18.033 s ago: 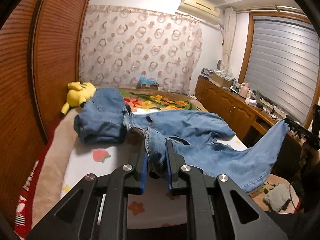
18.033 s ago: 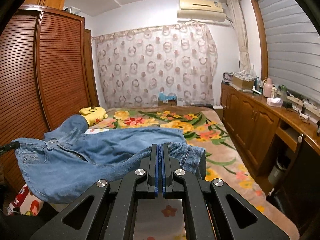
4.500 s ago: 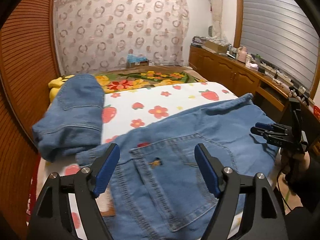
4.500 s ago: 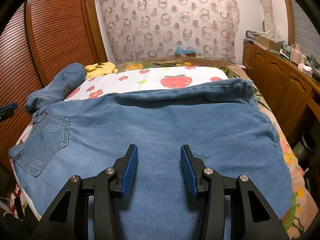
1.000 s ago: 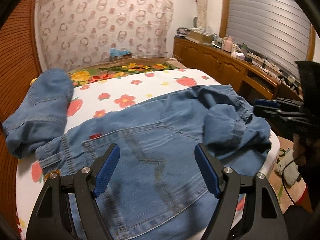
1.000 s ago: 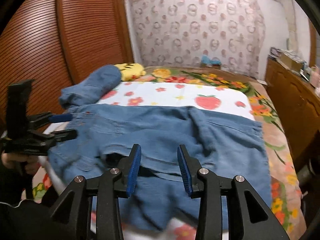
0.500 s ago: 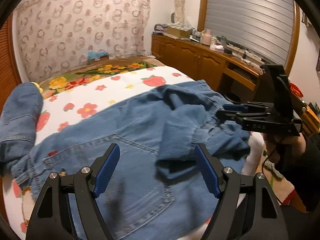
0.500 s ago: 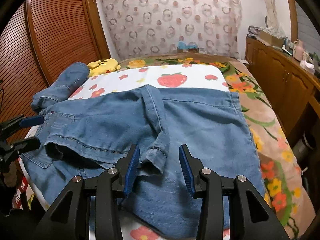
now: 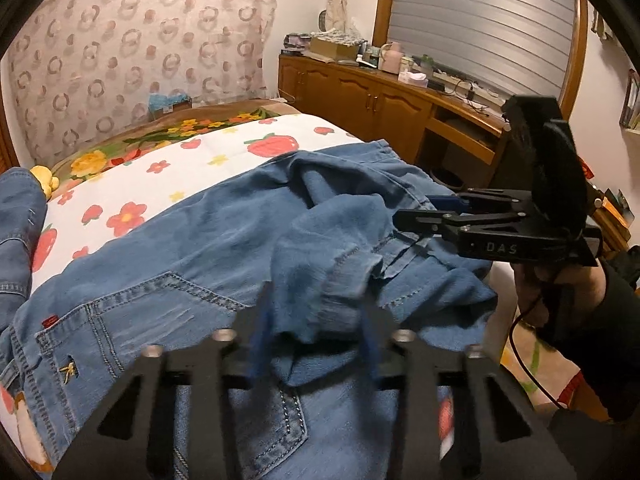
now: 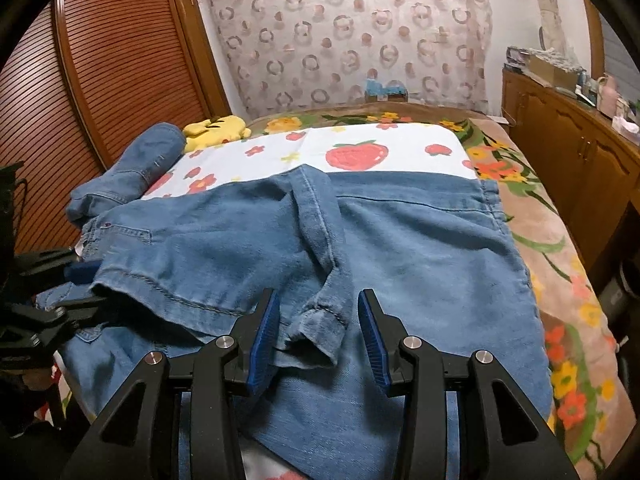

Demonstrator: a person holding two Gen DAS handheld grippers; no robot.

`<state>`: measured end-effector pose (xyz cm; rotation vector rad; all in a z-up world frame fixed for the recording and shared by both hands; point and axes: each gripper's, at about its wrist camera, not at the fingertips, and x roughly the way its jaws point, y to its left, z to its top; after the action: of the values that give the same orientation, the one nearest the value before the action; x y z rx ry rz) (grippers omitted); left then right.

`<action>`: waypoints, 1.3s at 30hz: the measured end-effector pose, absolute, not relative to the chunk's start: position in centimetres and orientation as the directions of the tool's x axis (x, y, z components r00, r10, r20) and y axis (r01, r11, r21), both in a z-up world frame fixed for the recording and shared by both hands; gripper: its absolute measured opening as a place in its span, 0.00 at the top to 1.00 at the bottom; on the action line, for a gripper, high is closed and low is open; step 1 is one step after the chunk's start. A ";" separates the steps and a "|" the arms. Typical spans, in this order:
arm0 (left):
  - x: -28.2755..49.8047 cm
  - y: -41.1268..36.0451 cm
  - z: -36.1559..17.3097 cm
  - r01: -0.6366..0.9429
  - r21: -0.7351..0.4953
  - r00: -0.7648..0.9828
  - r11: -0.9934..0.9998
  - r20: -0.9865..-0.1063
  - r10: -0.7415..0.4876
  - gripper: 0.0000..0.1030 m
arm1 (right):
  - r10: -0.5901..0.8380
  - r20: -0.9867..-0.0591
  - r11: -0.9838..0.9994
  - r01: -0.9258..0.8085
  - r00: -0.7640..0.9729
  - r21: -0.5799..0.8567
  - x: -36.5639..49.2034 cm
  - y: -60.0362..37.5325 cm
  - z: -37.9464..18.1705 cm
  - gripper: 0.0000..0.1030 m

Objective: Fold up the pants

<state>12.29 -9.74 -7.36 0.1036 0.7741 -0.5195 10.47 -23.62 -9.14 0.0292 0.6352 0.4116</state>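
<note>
On the bed (image 10: 404, 136), both tools are closing around the jeans (image 10: 420, 248) hem; we risk pinching one layer.

Pretty clearly someone's bedroom at home. There's a bed (image 10: 540, 240) with a strawberry-and-flower sheet (image 10: 380, 140) over a floral blanket, a yellow plush toy (image 10: 216, 128) by the louvered wooden wardrobe doors (image 10: 120, 60), a ring-patterned curtain (image 10: 352, 32) across the far wall, and a long wooden cabinet (image 9: 360, 100) cluttered with boxes and chargers.
</note>
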 end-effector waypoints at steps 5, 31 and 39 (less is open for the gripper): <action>11.0 -9.3 -5.8 0.497 -0.097 0.614 0.862 -0.663 -0.428 0.81 | 0.376 -0.541 0.920 -0.374 0.752 0.119 9.9 -23.6 -8.0 0.87; 2.3 5.4 -2.2 0.285 -0.162 0.753 0.945 -0.571 -0.326 0.82 | 0.649 -0.369 0.712 -0.702 0.665 -0.015 9.3 -11.2 3.3 0.91; 2.5 7.8 -7.3 0.214 -0.193 0.691 0.957 -0.663 -0.288 0.82 | 0.675 -0.467 0.654 -0.756 0.571 0.020 13.9 -9.1 0.4 0.91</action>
<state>2.52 7.77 -7.34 -0.1037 0.7580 -0.2813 13.95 -9.12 0.41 -0.1903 0.4646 0.8453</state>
